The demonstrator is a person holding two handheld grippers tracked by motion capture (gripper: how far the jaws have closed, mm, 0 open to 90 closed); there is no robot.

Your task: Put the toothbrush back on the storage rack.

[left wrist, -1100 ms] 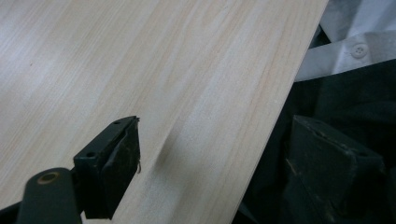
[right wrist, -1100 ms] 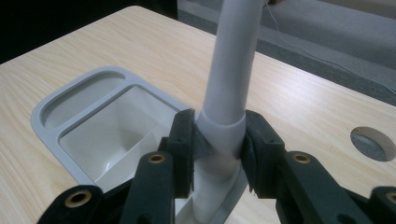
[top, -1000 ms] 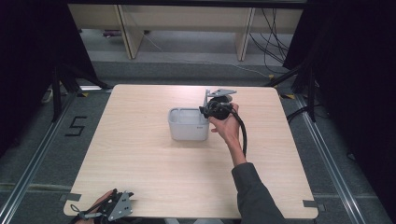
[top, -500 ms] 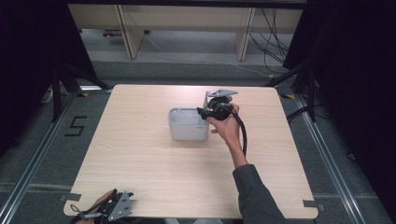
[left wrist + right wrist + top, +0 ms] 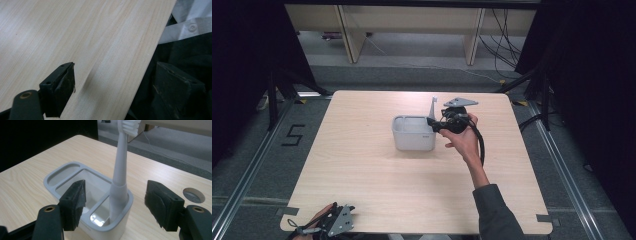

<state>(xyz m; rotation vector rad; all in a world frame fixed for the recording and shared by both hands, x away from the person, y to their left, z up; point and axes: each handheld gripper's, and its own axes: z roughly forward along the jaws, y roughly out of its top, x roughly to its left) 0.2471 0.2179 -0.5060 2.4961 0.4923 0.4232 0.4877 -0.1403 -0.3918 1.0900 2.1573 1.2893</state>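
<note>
A white toothbrush [image 5: 119, 170] stands upright, bristles up, in the small end compartment of a white-grey holder [image 5: 65, 171]. My right gripper [image 5: 116, 186] is open: its jaws have just been opening, and the brush handle stands between them with a gap to each pad. From above, the holder [image 5: 412, 135] sits mid-table with the toothbrush [image 5: 432, 106] at its right end and the right gripper [image 5: 435, 125] just beside it. My left gripper [image 5: 331, 226] rests at the table's near left edge. In its own view the left gripper [image 5: 115, 77] is open, nothing between the jaws.
The holder's wide compartments hold nothing. A round grey hole [image 5: 193, 195] is set in the tabletop to the right of the holder. The table edge [image 5: 147, 67] runs beside the left gripper, with the person's white shirt [image 5: 190, 22] beyond. Shelves and cables stand behind the table.
The right gripper has drawn back a little from the holder, leaving the toothbrush standing in it. The left gripper has stayed put.
</note>
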